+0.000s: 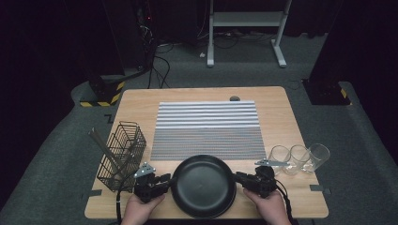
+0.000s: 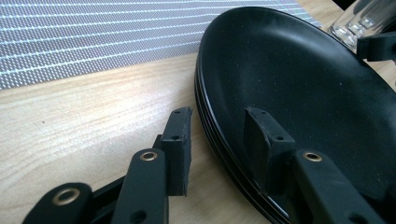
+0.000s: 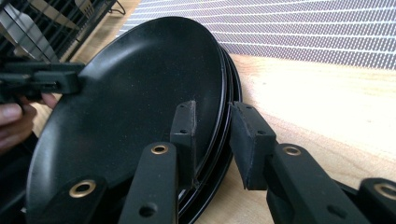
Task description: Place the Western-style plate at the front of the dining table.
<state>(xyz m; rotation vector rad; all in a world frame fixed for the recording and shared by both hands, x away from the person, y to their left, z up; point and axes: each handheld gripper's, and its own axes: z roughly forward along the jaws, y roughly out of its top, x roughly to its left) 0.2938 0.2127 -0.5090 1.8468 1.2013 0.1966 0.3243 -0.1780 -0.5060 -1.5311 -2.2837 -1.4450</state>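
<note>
Both grippers are at the stack of black plates [image 1: 204, 186] now, one on each side, and the stack sits on the wooden table [image 1: 281, 117] at the person's edge, just in front of the striped mat [image 1: 209, 129]. From the left gripper view you can count several rims [image 2: 208, 126] nested one under another.

The left gripper [image 1: 165, 180] comes in at the stack's left rim with its jaws spread. In its own view one jaw is over the inside of the top plate and the other hangs outside above the bare wood, the rim running between them; there is a clear gap on the outer side, so nothing is pinched.

The right gripper [image 1: 240, 178] mirrors it at the stack's right rim. Its jaws are also apart, straddling the edges of the plates [image 3: 140, 93]: one jaw lies against the top plate's inner surface, the other stands off just outside the rims.

To the left of the stack stands a black wire basket [image 1: 122, 154] with long metal utensils [image 1: 104, 150] leaning in it. To the right of the stack, just beyond the right gripper, three clear glasses [image 1: 298, 158] lie in a row, touching one another.
</note>
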